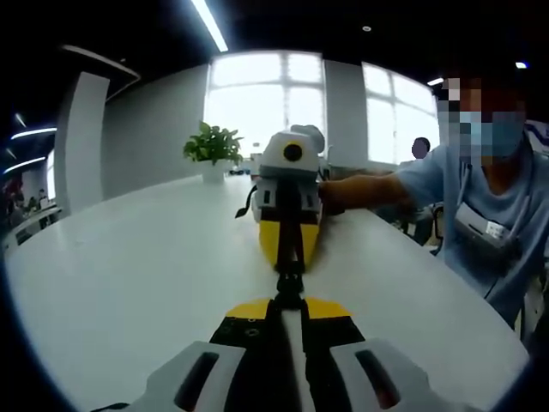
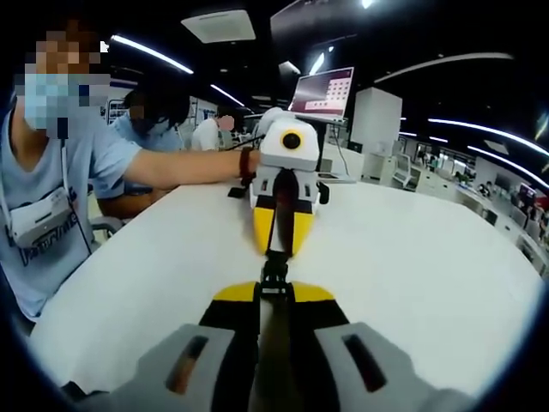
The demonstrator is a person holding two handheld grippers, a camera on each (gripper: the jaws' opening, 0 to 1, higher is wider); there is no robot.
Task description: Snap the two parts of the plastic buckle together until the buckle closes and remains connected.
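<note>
While both grippers face each other over the white table (image 1: 129,283), each's closed fingers clamp the small black plastic buckle (image 1: 289,276) between the left gripper (image 1: 290,313) and right gripper (image 2: 274,296).

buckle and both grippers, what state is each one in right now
buckle: joined into one black piece, lifted above the white table
left gripper: jaws shut on the buckle's near end
right gripper: jaws shut on the buckle's other end
</note>
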